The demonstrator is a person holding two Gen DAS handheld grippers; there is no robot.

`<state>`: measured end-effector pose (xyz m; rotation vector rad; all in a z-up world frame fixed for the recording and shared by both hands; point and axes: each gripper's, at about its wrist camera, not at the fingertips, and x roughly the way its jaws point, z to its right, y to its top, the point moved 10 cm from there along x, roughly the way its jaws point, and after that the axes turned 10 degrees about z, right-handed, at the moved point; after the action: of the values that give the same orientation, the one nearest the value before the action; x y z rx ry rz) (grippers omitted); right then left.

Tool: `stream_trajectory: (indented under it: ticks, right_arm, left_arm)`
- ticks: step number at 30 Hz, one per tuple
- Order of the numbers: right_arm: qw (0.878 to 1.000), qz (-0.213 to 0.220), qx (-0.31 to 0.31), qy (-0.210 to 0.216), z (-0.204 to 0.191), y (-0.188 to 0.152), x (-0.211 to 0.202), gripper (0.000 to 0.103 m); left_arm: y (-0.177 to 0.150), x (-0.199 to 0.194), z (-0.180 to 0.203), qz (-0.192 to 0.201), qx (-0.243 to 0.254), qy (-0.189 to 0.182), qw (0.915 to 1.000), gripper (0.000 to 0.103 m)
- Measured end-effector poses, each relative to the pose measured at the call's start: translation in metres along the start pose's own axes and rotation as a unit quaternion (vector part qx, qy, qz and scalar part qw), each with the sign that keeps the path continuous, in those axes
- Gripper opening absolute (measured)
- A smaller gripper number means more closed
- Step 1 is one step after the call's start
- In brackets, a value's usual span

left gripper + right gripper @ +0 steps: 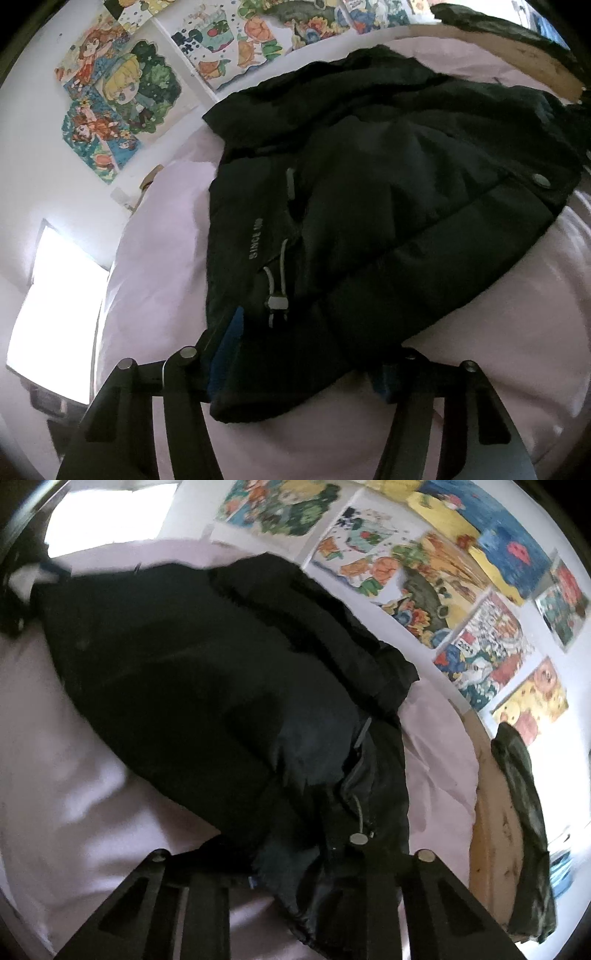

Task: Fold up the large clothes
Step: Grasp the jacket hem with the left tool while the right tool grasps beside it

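A large black padded jacket (pixel 369 206) lies spread on a pale pink bed (pixel 155 280); it also shows in the right wrist view (pixel 192 672). It has a snap button (pixel 541 181), a grey drawcord (pixel 277 291) and "SINCE" lettering. My left gripper (pixel 295 373) has its blue-padded fingers (pixel 231 347) wide apart, with a corner of the jacket's hem lying between them. My right gripper (pixel 295 871) has bunched jacket fabric between its fingers; the fingertips are hidden under the cloth.
Colourful cartoon posters (pixel 110 96) cover the white wall behind the bed, also in the right wrist view (pixel 461 602). A wooden bed frame edge (pixel 495 812) carries a dark green garment (pixel 524 812). A bright window (pixel 59 302) is at the left.
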<state>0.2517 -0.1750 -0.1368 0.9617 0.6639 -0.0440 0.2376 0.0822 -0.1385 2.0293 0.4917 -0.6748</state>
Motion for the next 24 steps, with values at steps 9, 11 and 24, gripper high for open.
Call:
stream_trajectory:
  ticks: [9, 11, 24]
  right_arm:
    - [0.997, 0.038, 0.063, 0.001, 0.024, 0.044, -0.015, 0.017]
    - [0.997, 0.041, 0.066, -0.004, 0.025, 0.045, -0.018, 0.017]
    - [0.983, 0.042, 0.175, -0.038, 0.014, -0.003, -0.028, 0.013]
  left_arm:
    - [-0.009, 0.002, 0.016, -0.007, 0.046, 0.003, 0.9989, 0.057]
    - [-0.009, 0.004, 0.009, -0.003, 0.044, 0.024, 0.9987, 0.054]
    - [0.008, -0.019, 0.005, 0.061, 0.044, 0.084, 0.9936, 0.014]
